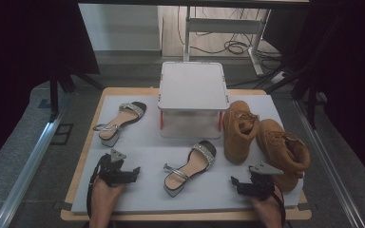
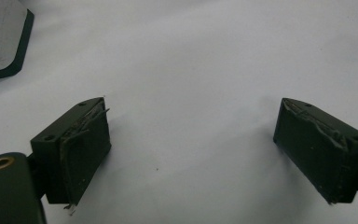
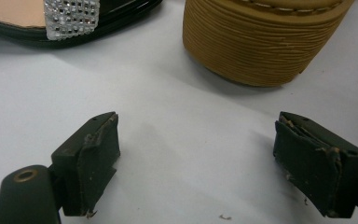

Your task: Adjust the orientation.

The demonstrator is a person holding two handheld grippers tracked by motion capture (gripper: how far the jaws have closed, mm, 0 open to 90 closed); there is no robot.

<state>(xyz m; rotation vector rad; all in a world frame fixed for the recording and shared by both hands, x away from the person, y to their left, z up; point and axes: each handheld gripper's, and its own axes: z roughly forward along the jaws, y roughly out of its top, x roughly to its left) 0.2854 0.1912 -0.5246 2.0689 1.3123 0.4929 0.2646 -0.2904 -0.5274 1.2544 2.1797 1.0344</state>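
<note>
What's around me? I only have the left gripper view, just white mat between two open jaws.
Observer: Your left gripper sits at the mat's front left. A near sandal lies just to its right, toe pointing away from you.
Operator: Is there a matching one?
Observer: Yes, a far sandal lies beyond your gripper, towards the back left.
Operator: And my other hand?
Observer: The right gripper is open and empty at the front right, beside two tan boots.
</note>
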